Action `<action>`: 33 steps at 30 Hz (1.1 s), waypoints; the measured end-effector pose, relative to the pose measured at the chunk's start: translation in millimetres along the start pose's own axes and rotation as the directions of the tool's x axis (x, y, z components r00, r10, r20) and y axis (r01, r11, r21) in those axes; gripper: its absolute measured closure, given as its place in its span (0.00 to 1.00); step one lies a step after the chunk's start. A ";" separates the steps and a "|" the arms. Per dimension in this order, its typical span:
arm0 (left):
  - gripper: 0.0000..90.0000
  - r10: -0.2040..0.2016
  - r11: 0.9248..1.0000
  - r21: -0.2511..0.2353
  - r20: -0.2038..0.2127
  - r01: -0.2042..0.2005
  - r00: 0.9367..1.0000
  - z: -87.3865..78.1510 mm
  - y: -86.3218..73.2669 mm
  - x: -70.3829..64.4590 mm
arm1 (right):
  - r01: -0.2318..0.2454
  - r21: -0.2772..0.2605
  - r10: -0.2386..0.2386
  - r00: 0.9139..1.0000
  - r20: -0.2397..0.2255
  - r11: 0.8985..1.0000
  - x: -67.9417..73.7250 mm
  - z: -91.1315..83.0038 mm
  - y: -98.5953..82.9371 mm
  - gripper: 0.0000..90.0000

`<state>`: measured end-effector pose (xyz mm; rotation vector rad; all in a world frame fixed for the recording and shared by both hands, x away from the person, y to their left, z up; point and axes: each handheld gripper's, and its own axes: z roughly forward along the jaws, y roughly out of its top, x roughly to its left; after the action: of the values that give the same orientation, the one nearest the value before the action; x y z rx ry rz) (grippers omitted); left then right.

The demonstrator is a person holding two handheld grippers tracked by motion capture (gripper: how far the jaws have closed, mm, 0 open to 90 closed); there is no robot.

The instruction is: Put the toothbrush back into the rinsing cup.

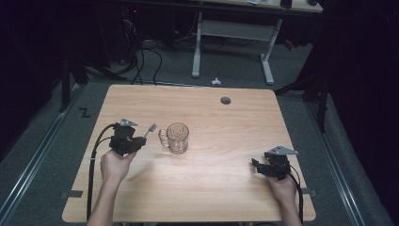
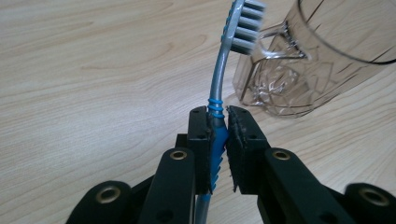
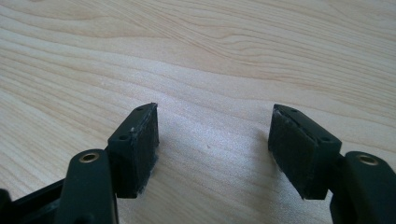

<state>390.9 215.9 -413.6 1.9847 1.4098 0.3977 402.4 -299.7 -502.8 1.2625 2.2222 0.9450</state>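
Near edge of the wooden worktop (image 1: 221, 197): both forearms come in from below, one toward each near corner.

Right hand (image 1: 283, 188), close to the near right corner, holds the right gripper (image 1: 258, 165) low over bare wood, pointing toward the left edge. Right gripper view: jaws stand wide apart, nothing between the pads (image 3: 140, 144), only wood grain beyond them.

Left hand (image 1: 114, 165), toward the left edge and a little farther in, holds the left gripper (image 1: 141, 140) aimed toward the middle of the worktop. Left gripper view: jaws closed tight on the blue ribbed grip of a toothbrush (image 2: 219, 84). Grey neck curves up out of the jaws; bristle head at the top, bristles facing right, just beside the mug's handle. Whether the head touches the handle cannot be told.

Clear glass mug (image 1: 177, 137) stands upright near the worktop's middle, slightly left of centre, handle turned toward the left gripper. Patterned glass walls; looks empty.

Farther in, toward the far edge and right of centre: a round grey cable hole (image 1: 226, 100) set in the wood.
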 end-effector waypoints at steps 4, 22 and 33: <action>0.89 -0.007 1.000 -0.015 0.015 0.007 1.000 -2.2 1.0 -0.9 | 0.000 0.000 0.000 1.000 0.000 1.000 0.1 0.0 0.0 0.38; 0.89 -0.012 0.990 -0.140 0.076 0.023 0.997 -11.7 9.2 -11.0 | 0.001 0.000 -0.001 1.000 -0.001 1.000 0.1 0.0 0.0 0.38; 0.89 0.006 0.980 -0.199 0.109 0.016 0.994 -14.9 24.2 -19.8 | 0.001 0.000 -0.001 1.000 -0.002 1.000 0.1 0.1 0.0 0.38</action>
<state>392.1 198.0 -384.0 1.8119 1.2555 0.4054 402.4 -299.6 -502.9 1.2609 2.2234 0.9464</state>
